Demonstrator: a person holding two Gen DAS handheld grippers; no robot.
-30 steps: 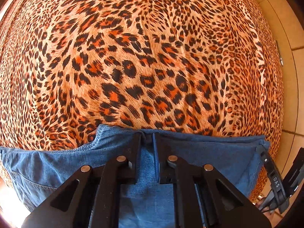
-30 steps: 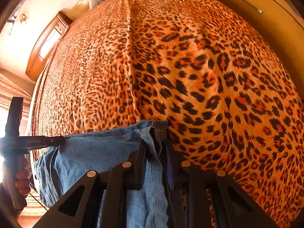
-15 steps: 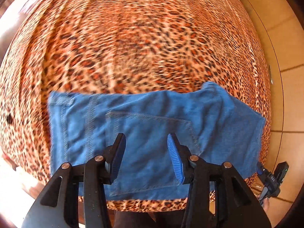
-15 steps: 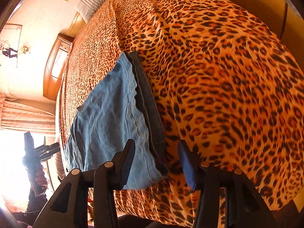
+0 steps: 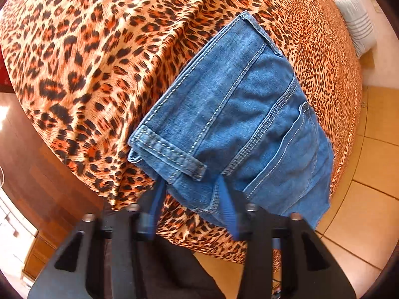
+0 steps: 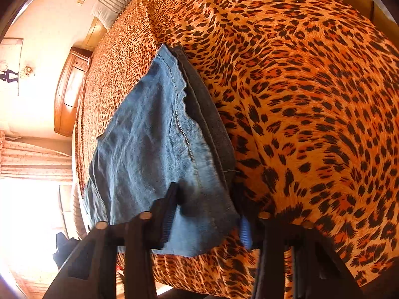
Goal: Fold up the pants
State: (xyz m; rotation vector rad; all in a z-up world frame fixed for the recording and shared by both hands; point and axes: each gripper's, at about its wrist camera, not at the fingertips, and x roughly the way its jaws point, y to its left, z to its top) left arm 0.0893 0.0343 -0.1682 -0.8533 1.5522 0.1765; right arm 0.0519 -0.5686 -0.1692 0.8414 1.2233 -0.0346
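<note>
A second ago both tools were pinched on the denim; now the folded jeans lie released on the leopard-print bedspread, a compact packet near the bed's lower edge, filling the centre and right of the left wrist view. The left hand-held gripper has its jaws spread apart, straddling the waistband corner at the bottom of the frame without clamping it. In the right wrist view the right hand-held gripper is likewise parted, its left finger lying over the pale hem end of the jeans, the right finger out on bare bedspread.

Judging from the stacked layers, waistband and back pocket on top, the fold looks essentially finished; what remains is perhaps squaring the wavy hem edge, which overhangs a darker layer beneath.

Around: a striped pillow at upper left of the right view, a wooden headboard below it, tiled floor at the right of the left view. Nothing sits on the bedspread near the packet to obstruct it.
</note>
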